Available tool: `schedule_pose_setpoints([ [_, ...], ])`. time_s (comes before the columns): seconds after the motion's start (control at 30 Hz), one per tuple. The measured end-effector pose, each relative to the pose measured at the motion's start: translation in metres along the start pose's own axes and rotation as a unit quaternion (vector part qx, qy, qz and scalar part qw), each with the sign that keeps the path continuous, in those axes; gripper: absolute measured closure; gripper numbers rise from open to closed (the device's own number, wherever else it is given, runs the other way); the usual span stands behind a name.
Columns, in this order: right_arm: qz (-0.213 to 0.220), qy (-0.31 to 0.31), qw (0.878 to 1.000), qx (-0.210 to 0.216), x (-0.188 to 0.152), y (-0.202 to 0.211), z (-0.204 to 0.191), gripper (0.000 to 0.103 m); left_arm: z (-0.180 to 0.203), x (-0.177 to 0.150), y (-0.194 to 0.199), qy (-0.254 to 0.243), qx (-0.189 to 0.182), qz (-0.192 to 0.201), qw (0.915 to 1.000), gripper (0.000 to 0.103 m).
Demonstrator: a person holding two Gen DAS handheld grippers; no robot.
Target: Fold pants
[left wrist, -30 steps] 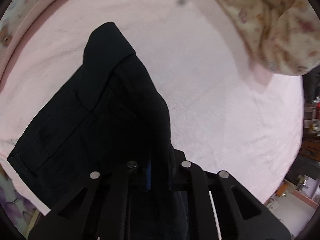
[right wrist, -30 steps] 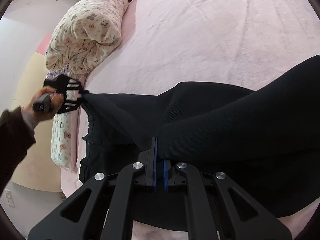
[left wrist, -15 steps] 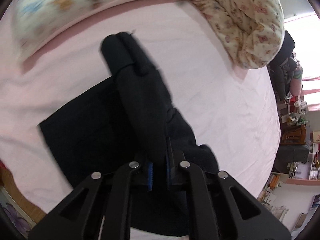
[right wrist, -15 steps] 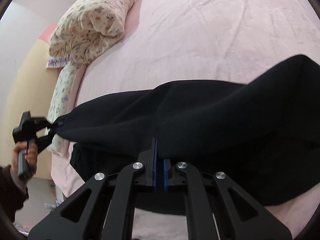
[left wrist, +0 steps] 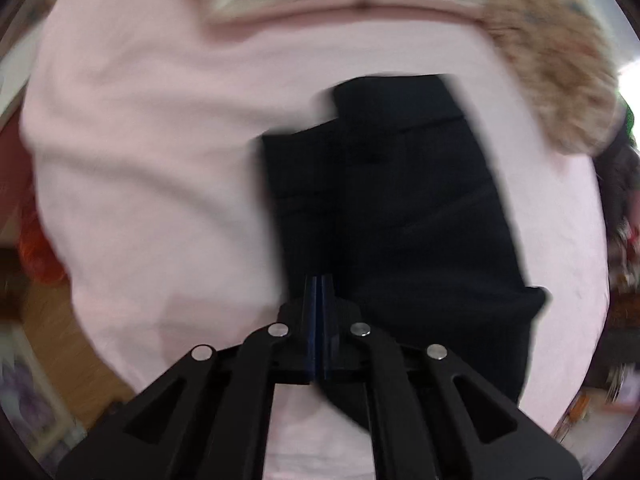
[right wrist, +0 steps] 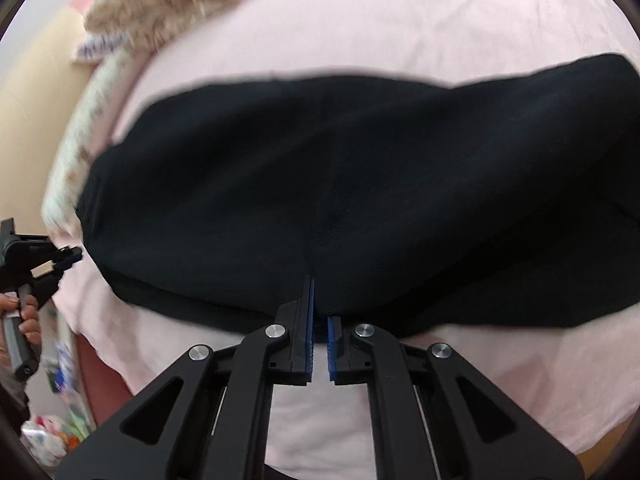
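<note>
1. Although the left wrist view is blurred, it shows the left gripper (left wrist: 319,292) with its blue pads pressed together; whether a thin edge of cloth is caught between them cannot be told. The black pants (left wrist: 400,208) lie just ahead of the fingertips and a little to their right, folded into a thick block on the pink bedsheet (left wrist: 140,160). A patterned quilt (left wrist: 552,64) lies beyond the pants, far from the gripper.

2. In the right wrist view, the right gripper (right wrist: 319,320) has its jaws a little apart, with a narrow gap between the blue pads. The near edge of the pants (right wrist: 340,184) touches the tip of the left-hand pad, but nothing seems clamped, so the cloth looks released. The pants spread wide directly in front of the fingers. Far to the left of this gripper, the other gripper (right wrist: 60,258) sits close beside the end of the pants, in the person's hand (right wrist: 24,312).

3. The pants look soft, limp and rather light, with a ribbed weave that should not slip. A good place to take hold is probably the doubled near edge, where the layers are thick.
</note>
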State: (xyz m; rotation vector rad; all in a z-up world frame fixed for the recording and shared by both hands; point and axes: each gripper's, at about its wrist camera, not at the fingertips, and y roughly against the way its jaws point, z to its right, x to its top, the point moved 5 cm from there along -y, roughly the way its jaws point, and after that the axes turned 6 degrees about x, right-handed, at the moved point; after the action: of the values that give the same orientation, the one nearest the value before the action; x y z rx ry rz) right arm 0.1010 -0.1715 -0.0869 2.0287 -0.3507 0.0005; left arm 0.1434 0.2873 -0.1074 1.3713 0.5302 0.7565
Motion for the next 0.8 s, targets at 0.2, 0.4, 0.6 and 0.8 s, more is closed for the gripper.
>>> schedule_pose_setpoints([
  [0.2,0.023,-0.034,0.999,0.024,-0.001,0.056,0.018,0.068,-0.009,-0.012,0.012,-0.004,0.001,0.004,1.0,0.073],
  [0.4,0.151,-0.287,0.944,0.063,0.006,0.131,0.15,0.056,0.027,-0.042,0.051,-0.059,-0.046,0.026,0.9968,0.023],
  [0.6,0.224,-0.506,0.829,0.08,-0.016,0.127,0.277,0.056,0.081,-0.098,0.07,-0.14,-0.086,0.015,0.9864,0.007],
  [0.8,0.229,-0.532,0.812,0.076,-0.02,0.113,0.303,0.058,0.112,-0.15,0.077,-0.207,-0.093,-0.005,0.9739,0.006],
])
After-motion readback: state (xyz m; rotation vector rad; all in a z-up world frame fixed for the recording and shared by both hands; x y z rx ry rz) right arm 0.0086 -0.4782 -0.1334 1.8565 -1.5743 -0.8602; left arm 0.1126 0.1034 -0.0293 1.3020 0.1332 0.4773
